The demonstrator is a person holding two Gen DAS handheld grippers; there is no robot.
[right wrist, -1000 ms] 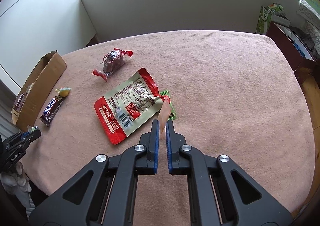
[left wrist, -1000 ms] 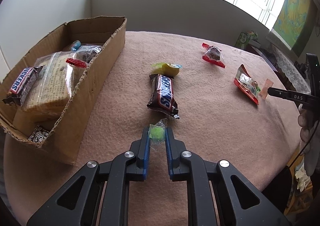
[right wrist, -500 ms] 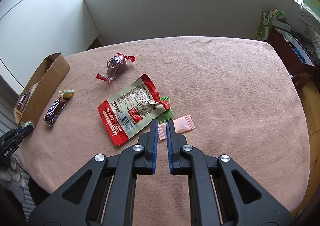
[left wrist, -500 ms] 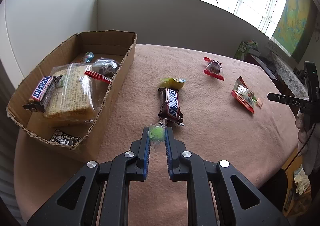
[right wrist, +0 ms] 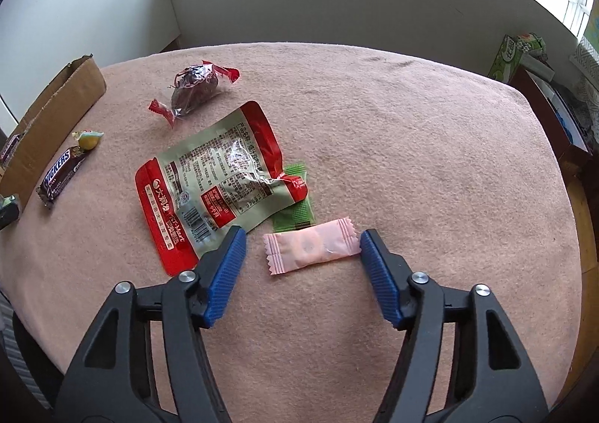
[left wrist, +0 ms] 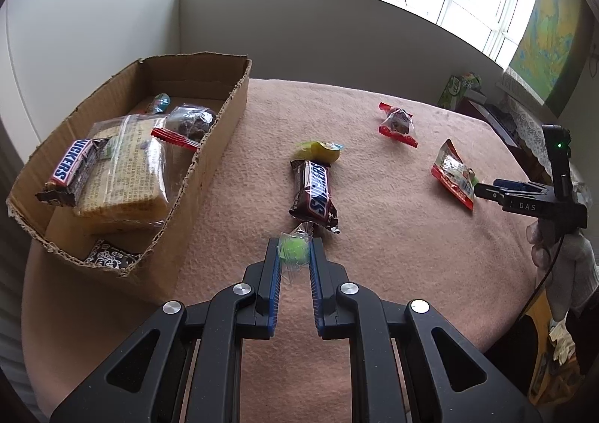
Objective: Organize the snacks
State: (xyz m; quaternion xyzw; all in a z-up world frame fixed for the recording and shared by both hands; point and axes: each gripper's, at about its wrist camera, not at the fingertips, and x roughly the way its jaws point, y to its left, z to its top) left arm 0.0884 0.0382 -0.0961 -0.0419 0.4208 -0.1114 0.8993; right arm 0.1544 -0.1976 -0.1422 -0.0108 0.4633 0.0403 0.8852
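Snacks lie scattered on the pink-clothed counter (right wrist: 393, 131), and some already sit in the box (left wrist: 209, 176) at 10 o'clock in the left wrist view. The left gripper (left wrist: 294, 254) has its jaws clamped on a green candy (left wrist: 294, 250) in clear wrap, held above the cloth just at 6 o'clock of a Snickers bar (left wrist: 315, 194). A yellow sweet (left wrist: 318, 151) touches that bar's far end. At 1 o'clock lies a red-ended date pack (left wrist: 397, 122), and at 2 o'clock a red pouch (left wrist: 451, 176), with the right gripper (left wrist: 483, 191) reaching in beside it at 3 o'clock.

Inside the box, a second Snickers (left wrist: 73, 170) leans on a cracker pack (left wrist: 123, 176); a dark date pack (left wrist: 189, 123) and a blue sweet (left wrist: 161, 101) lie behind, and a black-and-white packet (left wrist: 112, 256) sits at the near end.

In the right wrist view, the right gripper's (right wrist: 303, 254) jaws stand wide apart on either side of a pink candy (right wrist: 312, 250) lying flat on the cloth; the right fingertip (right wrist: 370, 243) appears to touch the wrapper's end, the left one stands clear. A green sachet (right wrist: 295, 213) lies just at 12 o'clock of the candy, partly under the red pouch (right wrist: 213, 183). The date pack (right wrist: 194, 86) is at 11 o'clock, the Snickers bar (right wrist: 61, 176) and yellow sweet (right wrist: 88, 138) at 9 o'clock, beside the box (right wrist: 52, 116).
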